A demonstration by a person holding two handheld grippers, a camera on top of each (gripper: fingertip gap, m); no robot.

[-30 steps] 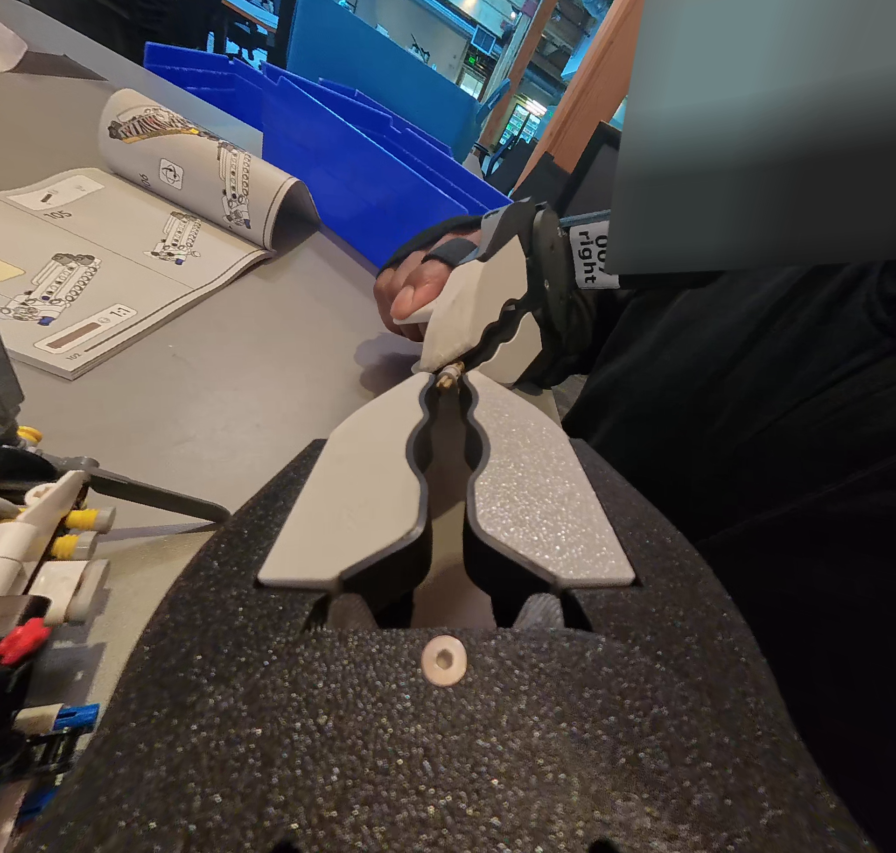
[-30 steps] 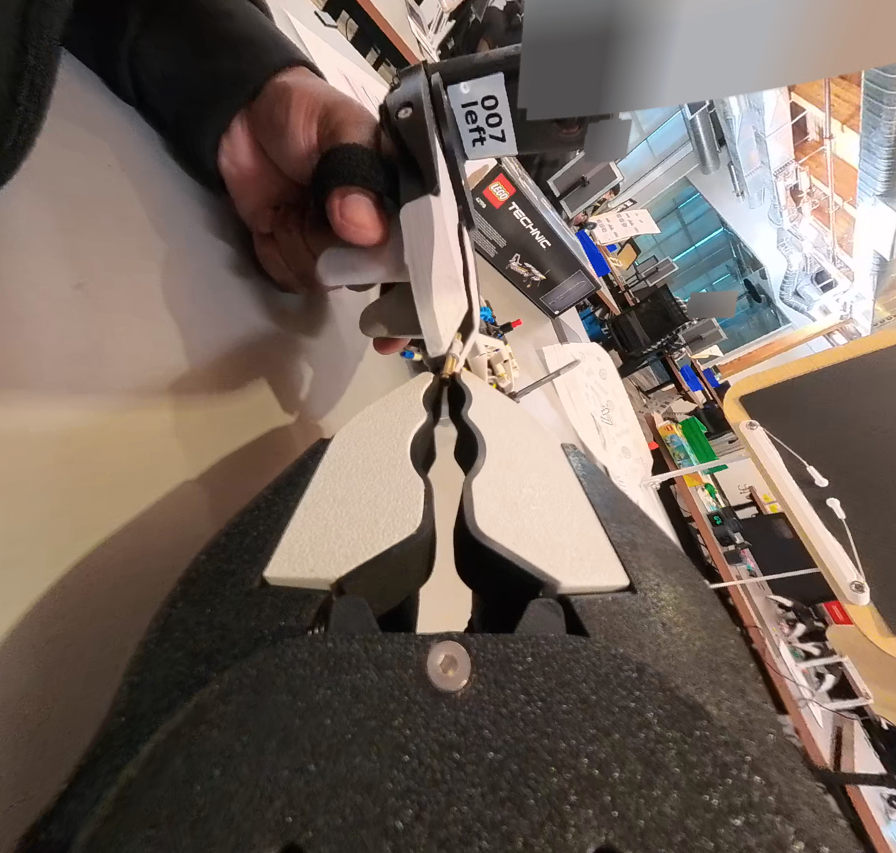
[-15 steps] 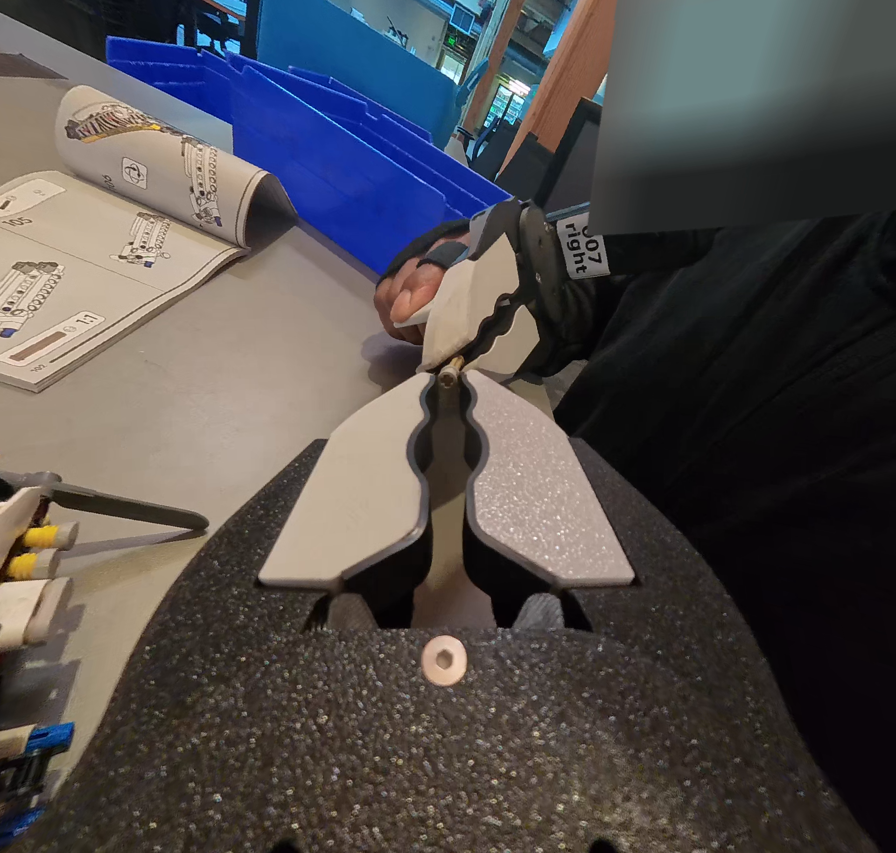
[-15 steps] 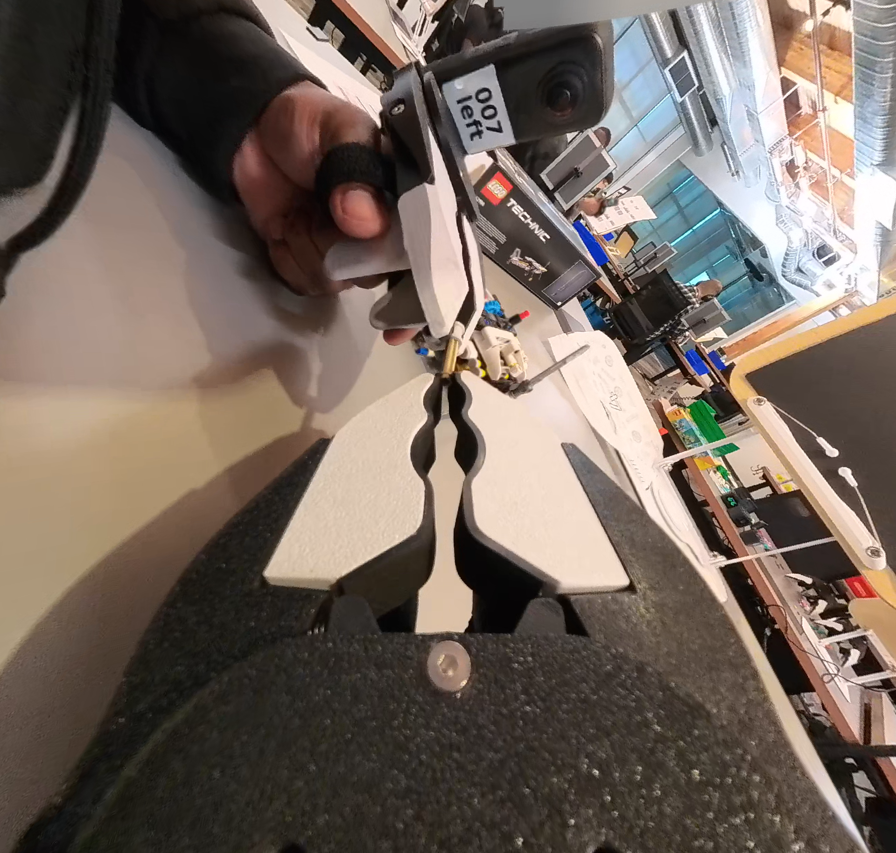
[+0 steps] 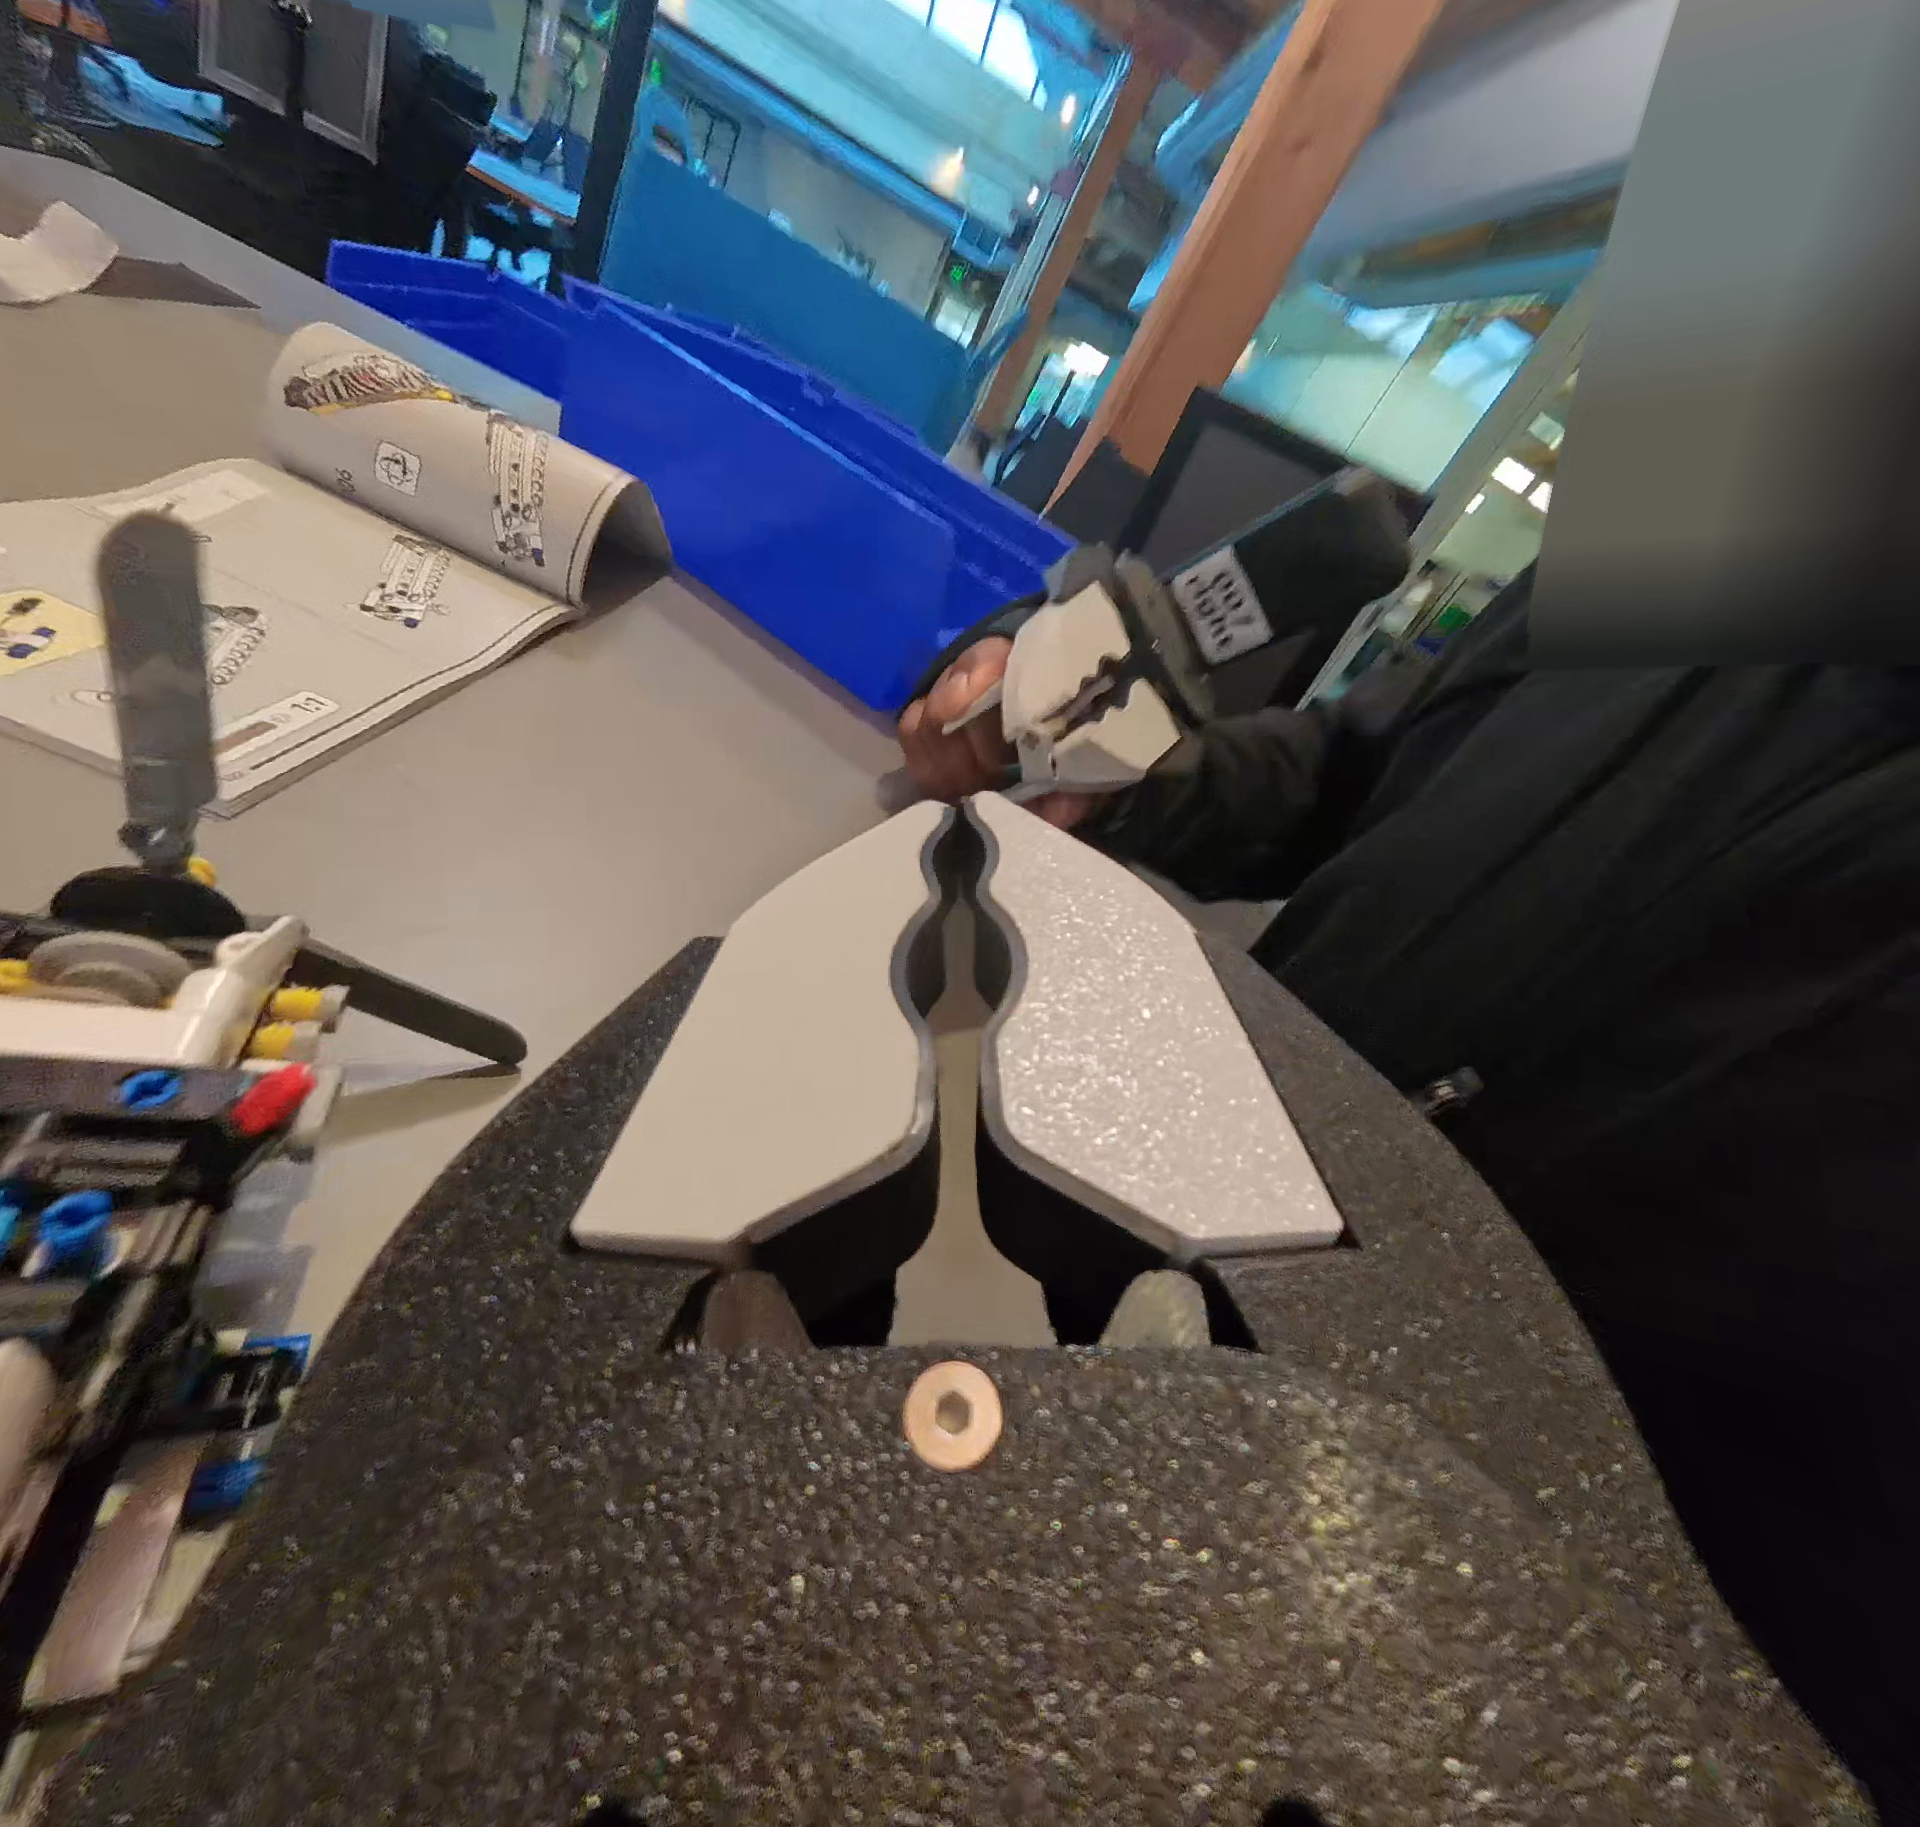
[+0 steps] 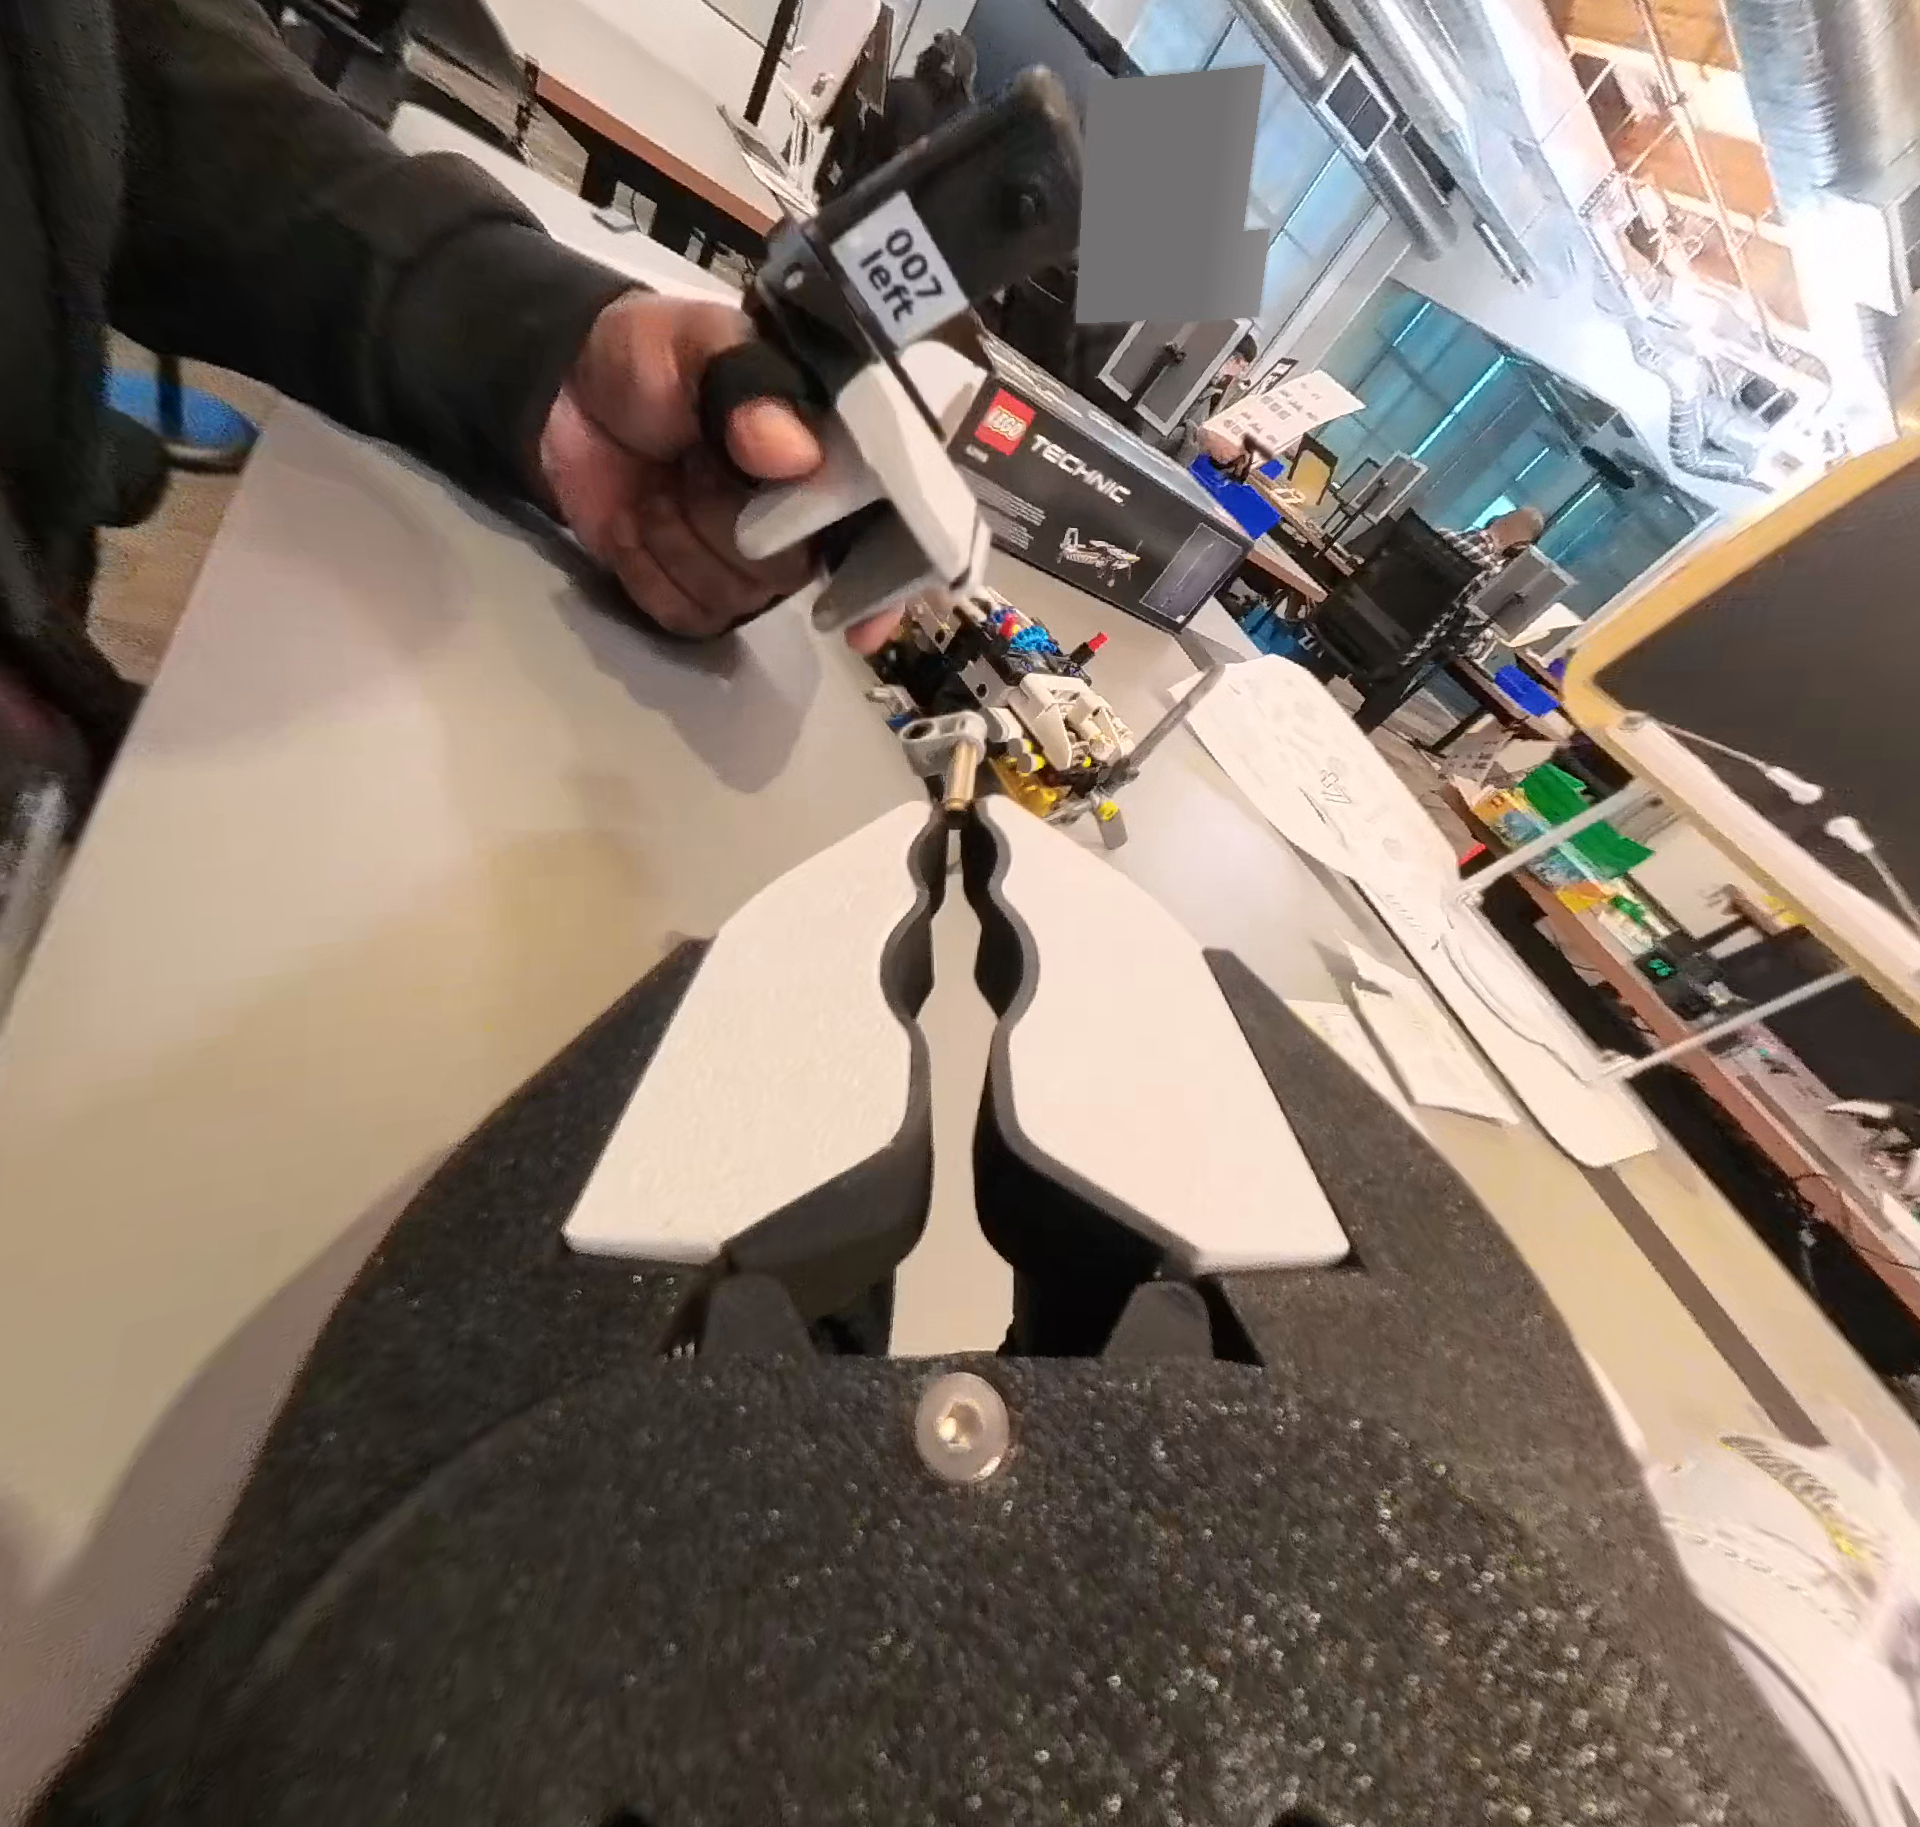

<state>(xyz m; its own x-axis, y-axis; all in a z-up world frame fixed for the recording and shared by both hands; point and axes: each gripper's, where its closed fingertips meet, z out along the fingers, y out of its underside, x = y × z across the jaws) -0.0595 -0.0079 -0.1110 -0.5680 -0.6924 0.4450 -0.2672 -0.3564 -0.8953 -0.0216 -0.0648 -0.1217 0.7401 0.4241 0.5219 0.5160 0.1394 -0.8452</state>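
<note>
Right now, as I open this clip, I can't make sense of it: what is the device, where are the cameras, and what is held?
No robot here: a person grips handheld tongs in each hand, each with a camera looking along its two fingers. In the left view, the left tongs are shut with nothing visible between them; beyond sit a grey table, an open instruction booklet and blue bins. In the right view, the right tongs pinch a tan pin with a grey connector. Behind it lies a toy brick model and a dark box.
</note>
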